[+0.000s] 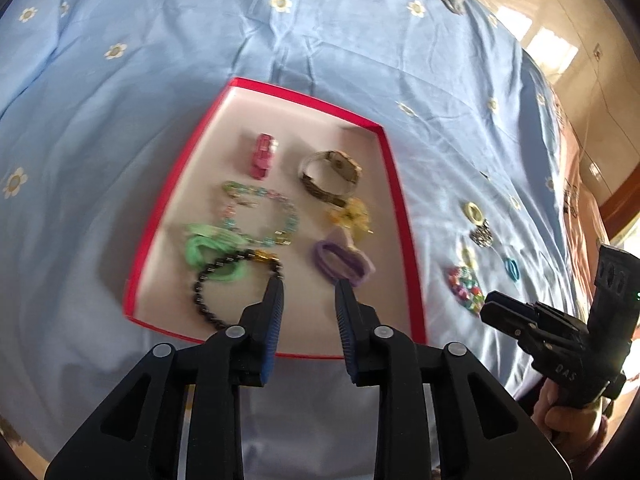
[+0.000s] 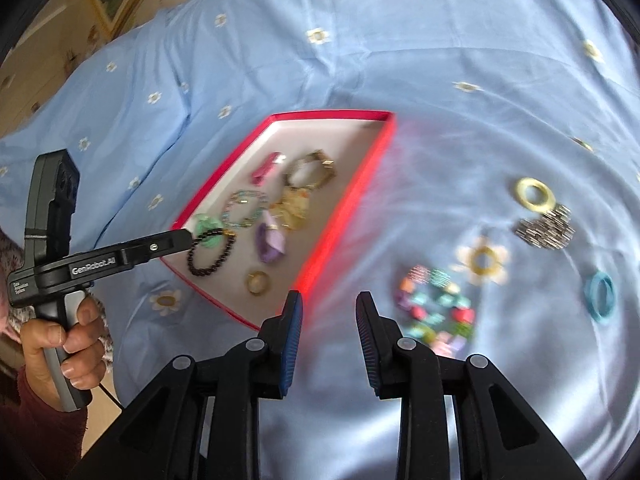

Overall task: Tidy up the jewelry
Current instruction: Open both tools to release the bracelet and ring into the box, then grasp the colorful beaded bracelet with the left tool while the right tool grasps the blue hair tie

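Note:
A red box (image 1: 394, 184) with a white floor lies on the blue bedsheet. It holds a black bead bracelet (image 1: 224, 292), a green scrunchie (image 1: 208, 248), a purple scrunchie (image 1: 340, 260), a watch (image 1: 332, 174), a pink clip (image 1: 262, 156) and a gold ring (image 2: 258, 282). My left gripper (image 1: 309, 286) hovers over the box's near end, open with nothing between its pads; its left fingertip sits by the black bracelet's clasp. My right gripper (image 2: 328, 298) is open and empty beside the box's right wall (image 2: 344, 216). A colourful bead bracelet (image 2: 436, 308) lies just right of it.
On the sheet right of the box lie a yellow ring (image 2: 535, 196), a silver link bracelet (image 2: 546, 228) and a blue hair tie (image 2: 600, 296). A person's hand (image 2: 60, 344) grips the left handle. The bed's edge and a wooden floor (image 1: 600, 92) show far right.

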`<state>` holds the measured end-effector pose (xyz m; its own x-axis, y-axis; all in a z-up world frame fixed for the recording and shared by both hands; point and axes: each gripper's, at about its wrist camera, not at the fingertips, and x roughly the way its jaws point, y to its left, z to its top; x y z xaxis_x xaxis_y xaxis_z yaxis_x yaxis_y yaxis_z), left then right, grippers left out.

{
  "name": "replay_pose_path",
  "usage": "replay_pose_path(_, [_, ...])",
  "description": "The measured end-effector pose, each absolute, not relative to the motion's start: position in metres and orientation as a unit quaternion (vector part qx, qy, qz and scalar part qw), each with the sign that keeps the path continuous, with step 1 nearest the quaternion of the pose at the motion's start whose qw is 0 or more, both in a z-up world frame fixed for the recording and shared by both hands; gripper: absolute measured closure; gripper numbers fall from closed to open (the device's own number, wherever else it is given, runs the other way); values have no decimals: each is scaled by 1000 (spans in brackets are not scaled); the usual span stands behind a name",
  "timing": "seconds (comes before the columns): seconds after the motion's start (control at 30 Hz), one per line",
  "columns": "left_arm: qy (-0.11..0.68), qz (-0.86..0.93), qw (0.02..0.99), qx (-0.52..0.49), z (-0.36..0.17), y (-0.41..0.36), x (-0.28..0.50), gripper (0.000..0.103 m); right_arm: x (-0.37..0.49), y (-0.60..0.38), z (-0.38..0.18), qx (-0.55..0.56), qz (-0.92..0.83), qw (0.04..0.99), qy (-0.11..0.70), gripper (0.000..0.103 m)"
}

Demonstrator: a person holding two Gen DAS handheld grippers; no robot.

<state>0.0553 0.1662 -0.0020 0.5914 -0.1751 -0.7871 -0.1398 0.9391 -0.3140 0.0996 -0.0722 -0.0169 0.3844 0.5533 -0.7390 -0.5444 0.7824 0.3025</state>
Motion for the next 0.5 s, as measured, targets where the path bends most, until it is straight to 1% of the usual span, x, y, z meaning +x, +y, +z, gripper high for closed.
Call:
replay_pose_path(0.27, [466, -45, 870, -153, -5, 125, 58, 74, 98, -134, -22, 41, 272, 849, 451, 71])
replay_pose_path(0.33, [470, -53, 868, -148, -6, 116, 59, 73, 98, -146, -23, 50, 259, 852, 451, 67])
replay_pose_path(0.4, [473, -59, 867, -144, -7, 107, 60, 68, 97, -159, -24, 58, 247, 856, 450, 66])
replay_pose_path(0.5, [477, -70, 866, -136, -7, 93, 62, 68, 98, -173, -24, 69, 234, 860, 447, 63])
